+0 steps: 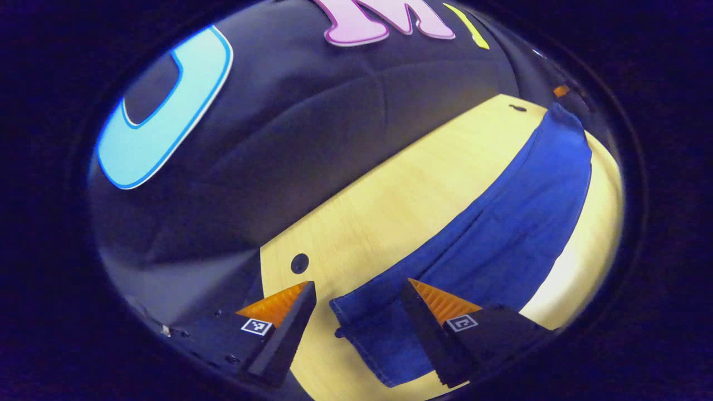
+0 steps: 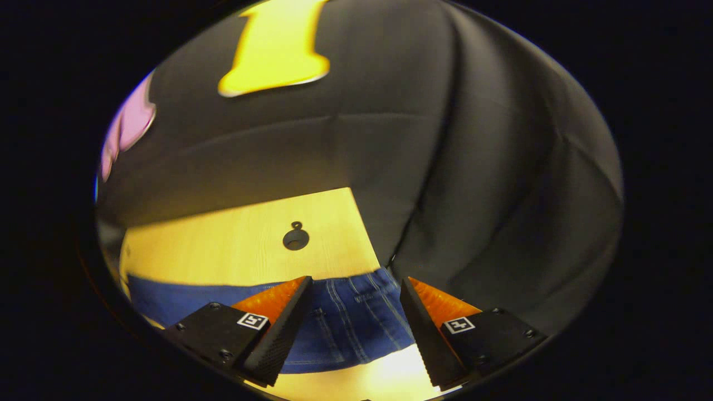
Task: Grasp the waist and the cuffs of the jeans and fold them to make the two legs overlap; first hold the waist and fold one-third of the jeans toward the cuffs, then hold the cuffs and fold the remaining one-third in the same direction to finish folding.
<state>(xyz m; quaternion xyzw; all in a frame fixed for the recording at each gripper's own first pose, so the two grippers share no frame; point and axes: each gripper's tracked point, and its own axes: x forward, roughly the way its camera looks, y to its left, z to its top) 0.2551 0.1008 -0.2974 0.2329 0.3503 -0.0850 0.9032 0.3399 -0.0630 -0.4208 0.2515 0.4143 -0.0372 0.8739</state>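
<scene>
Blue jeans (image 1: 501, 223) lie stretched flat on the pale wooden table (image 1: 390, 206), running from near my left gripper toward the far right. Their near end, a hemmed edge (image 1: 356, 328), lies between the fingers of my left gripper (image 1: 359, 284), which stands open just above it. In the right gripper view the other end of the jeans (image 2: 345, 323), with seams and stitching, lies under my right gripper (image 2: 356, 281), also open and gripping nothing.
The table has a round hole (image 1: 299, 263) near the left gripper and another hole (image 2: 296, 238) beyond the jeans in the right gripper view. The black cloth wall (image 2: 473, 195) closes the table's far edge and its corner.
</scene>
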